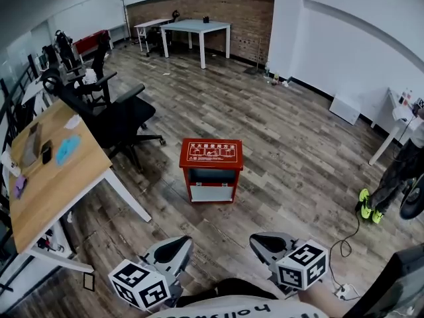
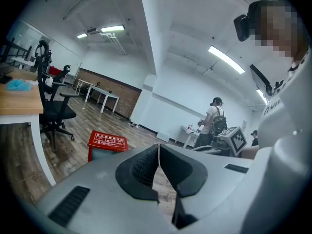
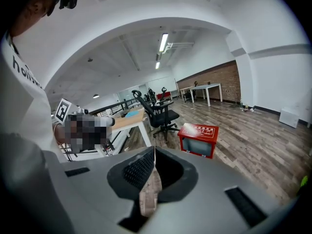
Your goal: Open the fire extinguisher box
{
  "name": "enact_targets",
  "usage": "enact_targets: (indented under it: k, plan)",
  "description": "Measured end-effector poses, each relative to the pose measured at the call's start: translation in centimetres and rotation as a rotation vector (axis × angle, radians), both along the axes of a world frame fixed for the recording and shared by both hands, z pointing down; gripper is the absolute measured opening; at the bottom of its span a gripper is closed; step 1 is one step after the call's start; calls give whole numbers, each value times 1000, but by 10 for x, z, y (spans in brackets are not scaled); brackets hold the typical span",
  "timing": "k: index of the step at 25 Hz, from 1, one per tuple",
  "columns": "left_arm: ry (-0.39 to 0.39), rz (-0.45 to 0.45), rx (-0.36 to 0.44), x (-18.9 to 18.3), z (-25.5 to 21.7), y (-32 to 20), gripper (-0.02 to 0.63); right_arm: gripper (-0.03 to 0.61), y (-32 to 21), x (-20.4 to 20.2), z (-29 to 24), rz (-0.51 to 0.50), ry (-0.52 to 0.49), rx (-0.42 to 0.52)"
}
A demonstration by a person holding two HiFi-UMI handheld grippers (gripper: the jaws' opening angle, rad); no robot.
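Nearest, left gripper: clenched shut, pads meeting along one seam, nothing caught between; held low at the lower left of the head view, well short of the box.
Right gripper: likewise clenched and empty; low at the lower right of the head view, level with the left gripper and apart from it.
Marker cubes: one on each gripper, black-and-white squares on the faces, closest to the camera.
Fire extinguisher box: red, upright on the floor, straight ahead and roughly midway between the two grippers' lines; lid with white print lying flat on top, closed; pale front panel turned toward the grippers; touched by neither gripper.
Floor: grey-brown wood planks, bare around the box.
Office chair: black, on castors, just left of and behind the box.
Desk: wooden top on white legs, left of the chair; a light blue object and a few small dark items on top.
White table: far end of the room, in front of the brick wall.
Person: at the right edge of the head view, mostly cut off, yellow-green shoes showing.
Cable: thin, dark, looping over the floor between the shoes and the right gripper.
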State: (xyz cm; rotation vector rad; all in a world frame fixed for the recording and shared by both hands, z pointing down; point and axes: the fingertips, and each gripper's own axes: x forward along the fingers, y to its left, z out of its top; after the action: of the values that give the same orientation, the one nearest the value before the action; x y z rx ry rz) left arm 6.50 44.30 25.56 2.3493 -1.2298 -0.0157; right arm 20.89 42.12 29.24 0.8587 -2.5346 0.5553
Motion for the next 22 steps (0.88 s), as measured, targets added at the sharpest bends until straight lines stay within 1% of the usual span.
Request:
enact_targets:
  k: [4, 7, 13, 16, 22]
  plan:
    - [-6, -9, -3, -1, 2, -5, 14, 11, -5, -4, 1, -7, -13, 0]
    - [-16, -18, -24, -7, 7, -8, 14, 11, -8, -13, 5, -22, -16, -6]
    - [-22, -31, -63, -16, 15, -12, 14, 11, -9, -26, 20, -48, -17, -58]
    - [-23, -34, -78, -19, 20, -20, 14, 11, -17, -29, 23, -50, -17, -68]
    - [-13, -21, -64, -22, 18, -52, 14, 11, -44, -31, 18, -29, -18, -55]
